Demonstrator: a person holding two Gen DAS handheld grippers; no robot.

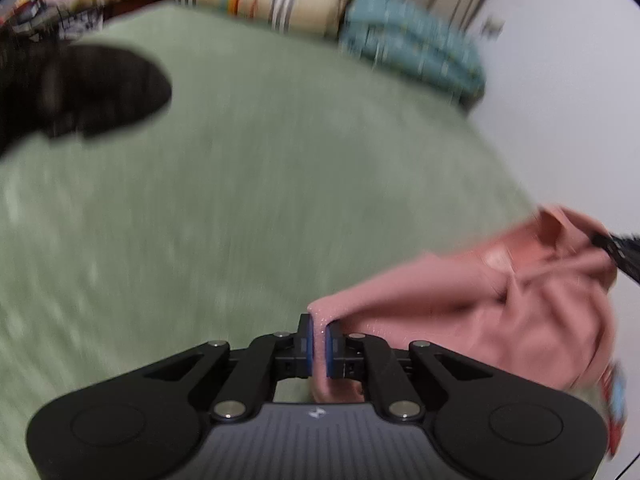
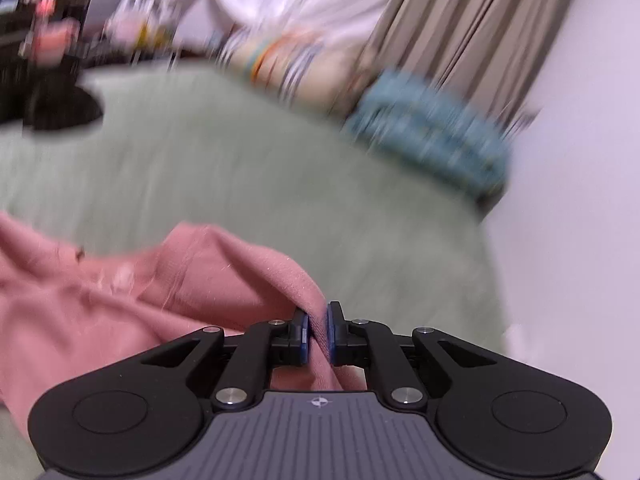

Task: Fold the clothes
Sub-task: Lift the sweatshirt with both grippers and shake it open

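Left tongs (image 1: 319, 336), right tongs (image 2: 317, 330) pinch pink garment (image 1: 500, 304), stretched crosswise.

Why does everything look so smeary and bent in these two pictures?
Left wrist view: motion blur smears the green bed, while the left claw pinching the pink garment stays sharp. Right wrist view: the same, and the fisheye lens curves the edges.

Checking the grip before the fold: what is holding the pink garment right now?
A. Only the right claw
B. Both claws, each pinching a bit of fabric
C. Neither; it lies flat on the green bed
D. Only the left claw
B: the left claw and the right claw each have their blue pads shut on a fold of the pink garment, which hangs bunched between them.
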